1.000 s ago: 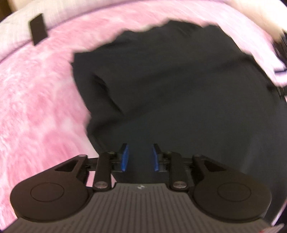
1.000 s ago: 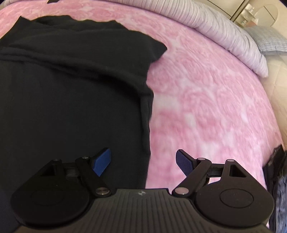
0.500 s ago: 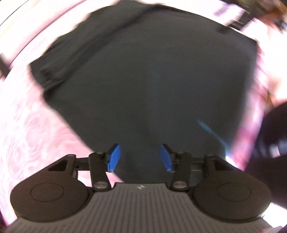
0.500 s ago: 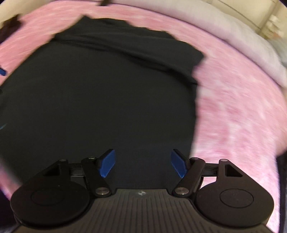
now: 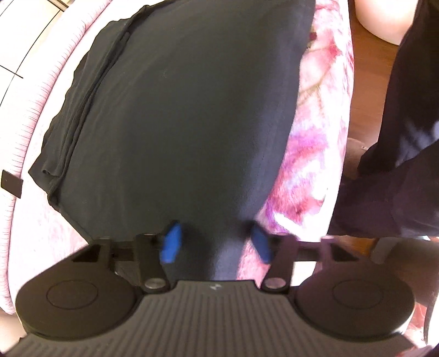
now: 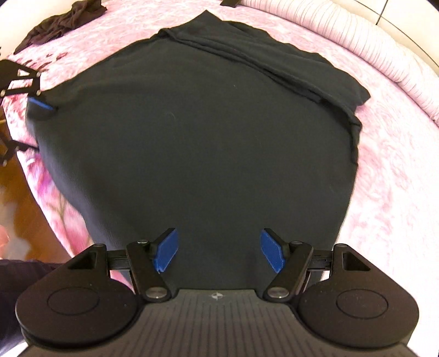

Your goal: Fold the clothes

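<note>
A black garment [image 6: 208,131] lies spread flat on the pink bedspread [image 6: 384,197], its far edge folded over in a thick band. My right gripper [image 6: 219,252] is open and low over the garment's near hem. My left gripper [image 5: 215,241] is open, with a corner of the same garment [image 5: 192,109] lying between its blue fingers. The left gripper also shows at the left edge of the right wrist view [image 6: 41,104], at the garment's left corner.
A dark crumpled garment [image 6: 60,24] lies at the bed's far left. A ribbed pale pink pillow [image 6: 370,49] runs along the far side. The bed edge and wooden floor [image 6: 24,197] are at left. The person's dark clothing [image 5: 397,178] is beside the bed.
Both grippers have swung toward the bed edge at the garment's hem. The left gripper has opened wider, now at the garment's corner. The right gripper stayed open.
</note>
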{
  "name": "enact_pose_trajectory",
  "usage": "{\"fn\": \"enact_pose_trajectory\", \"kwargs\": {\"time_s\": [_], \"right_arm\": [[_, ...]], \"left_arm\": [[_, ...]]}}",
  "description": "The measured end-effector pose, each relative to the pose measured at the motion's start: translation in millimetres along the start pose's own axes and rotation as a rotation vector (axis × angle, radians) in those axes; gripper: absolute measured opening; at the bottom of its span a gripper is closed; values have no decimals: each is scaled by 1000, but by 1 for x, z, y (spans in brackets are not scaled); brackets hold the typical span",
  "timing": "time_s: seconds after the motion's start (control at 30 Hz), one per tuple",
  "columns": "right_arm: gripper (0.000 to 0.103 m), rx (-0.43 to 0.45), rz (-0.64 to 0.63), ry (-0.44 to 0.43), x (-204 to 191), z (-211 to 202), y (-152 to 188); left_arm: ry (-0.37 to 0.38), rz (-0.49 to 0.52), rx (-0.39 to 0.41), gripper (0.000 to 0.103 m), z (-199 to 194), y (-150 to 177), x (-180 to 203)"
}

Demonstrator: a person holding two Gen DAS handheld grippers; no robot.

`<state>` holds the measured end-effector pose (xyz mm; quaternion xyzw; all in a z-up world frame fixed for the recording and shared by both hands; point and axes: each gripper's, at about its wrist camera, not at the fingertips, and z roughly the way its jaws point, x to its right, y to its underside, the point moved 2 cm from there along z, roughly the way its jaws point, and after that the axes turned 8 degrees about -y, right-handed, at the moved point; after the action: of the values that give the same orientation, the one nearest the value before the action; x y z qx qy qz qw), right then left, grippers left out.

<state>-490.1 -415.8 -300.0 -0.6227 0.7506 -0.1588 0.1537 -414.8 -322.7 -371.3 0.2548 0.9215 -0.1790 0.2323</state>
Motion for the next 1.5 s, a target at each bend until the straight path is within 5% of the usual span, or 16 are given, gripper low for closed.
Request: {"fn": "enact_pose_trajectory", "kwargs": {"time_s": [0.07, 0.23, 0.33, 0.67, 0.77, 0.87, 1.07, 1.27, 1.5], "right_arm": [[69, 5, -38, 12, 2, -4, 10], [71, 29, -228, -46, -22, -11, 22], [72, 10, -376, -60, -41, -5, 28], [70, -34, -578, 29, -41, 16, 49], [54, -48, -574, 37, -36, 13, 54], [10, -69, -554, 30, -37, 11, 54], [9, -107, -522, -38, -29, -16, 41], [8, -154, -566, -111, -27, -45, 33], [8, -252, -570, -244, -47, -73, 56]], "left_arm": [[19, -104, -22, 6, 1, -5, -15], [96, -456, -53, 6, 15, -15, -83], [118, -478, -51, 6, 23, -21, -100], [57, -268, -56, 12, 27, -16, -78], [33, -145, -65, 5, 21, -11, -56], [50, -132, -57, 4, 10, -9, -51], [133, -32, -29, 2, -23, -3, -33], [168, -70, -31, 2, -54, -5, -37], [339, -29, -52, 2, -89, 4, -13]]}}
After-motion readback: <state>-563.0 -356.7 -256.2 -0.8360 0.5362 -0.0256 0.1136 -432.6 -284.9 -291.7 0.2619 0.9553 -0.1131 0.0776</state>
